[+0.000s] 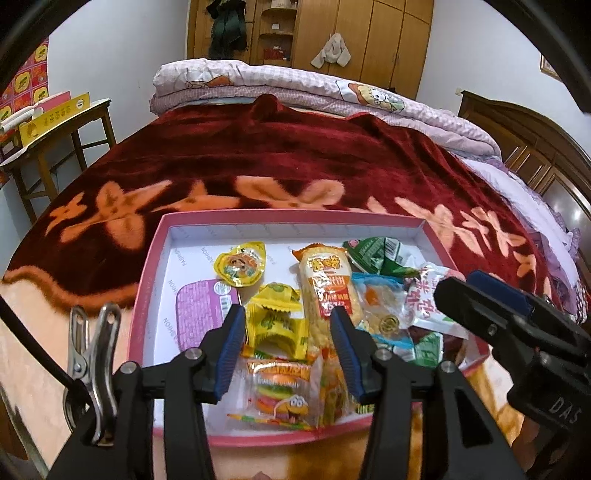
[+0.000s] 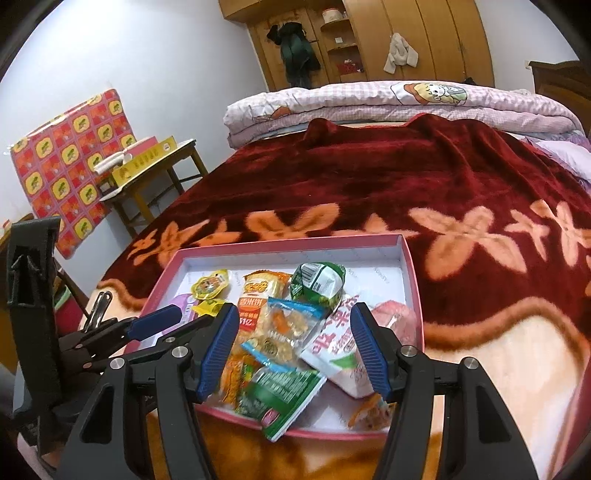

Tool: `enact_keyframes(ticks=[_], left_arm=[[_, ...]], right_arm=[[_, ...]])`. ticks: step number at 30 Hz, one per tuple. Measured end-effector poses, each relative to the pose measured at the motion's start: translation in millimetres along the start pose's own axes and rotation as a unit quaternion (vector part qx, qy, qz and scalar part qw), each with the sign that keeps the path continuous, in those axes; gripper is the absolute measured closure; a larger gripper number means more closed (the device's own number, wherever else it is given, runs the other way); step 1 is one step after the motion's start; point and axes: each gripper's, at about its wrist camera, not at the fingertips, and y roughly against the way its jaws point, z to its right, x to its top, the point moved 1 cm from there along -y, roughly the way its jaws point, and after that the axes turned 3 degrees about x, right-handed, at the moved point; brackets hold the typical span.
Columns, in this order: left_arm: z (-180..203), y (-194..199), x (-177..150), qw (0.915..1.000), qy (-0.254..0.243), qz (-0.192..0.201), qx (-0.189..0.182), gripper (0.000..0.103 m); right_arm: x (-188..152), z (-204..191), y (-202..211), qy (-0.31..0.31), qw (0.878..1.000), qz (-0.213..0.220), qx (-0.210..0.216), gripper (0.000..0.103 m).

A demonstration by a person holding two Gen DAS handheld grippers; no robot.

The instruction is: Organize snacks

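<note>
A pink shallow box (image 1: pixel 147 280) (image 2: pixel 412 280) lies on the bed and holds several snack packs. In the left wrist view I see a yellow jelly cup (image 1: pixel 240 267), a purple pack (image 1: pixel 203 314), yellow candy packs (image 1: pixel 277 317), a long orange cracker pack (image 1: pixel 327 291), a burger gummy pack (image 1: pixel 284 395) and a green pack (image 1: pixel 376 254). My left gripper (image 1: pixel 288 336) is open above the yellow candy and burger pack. My right gripper (image 2: pixel 293 339) is open over a blue clear pack (image 2: pixel 291 325), a white-pink pack (image 2: pixel 340 343) and a green pack (image 2: pixel 284 391) that overhangs the near rim.
The box sits on a dark red flowered blanket (image 1: pixel 295 155). Folded pink quilts (image 1: pixel 295 85) lie at the far end. A wooden side table (image 1: pixel 55 129) with a yellow box stands left of the bed. A wardrobe (image 1: pixel 351 33) stands behind. A metal clip (image 1: pixel 92 350) hangs on my left gripper.
</note>
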Motion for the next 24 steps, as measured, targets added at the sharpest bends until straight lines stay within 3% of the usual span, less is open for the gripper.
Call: enact_keyframes(ticks=[13,24], left_arm=[[-3.2,27.9,-19.6,0.9999,0.004,0.004,0.009,0.052],[-4.2,34.7,-43.5,0.9998,0.004,-0.017,0.012,0.052]], right_arm=[[-24.0,-2.7,16.8,-0.006,1.0,-0.01,-0.005,0.039],[-46.7,-4.1,19.3,-0.02,0.999,-0.028,-0.009,0.039]])
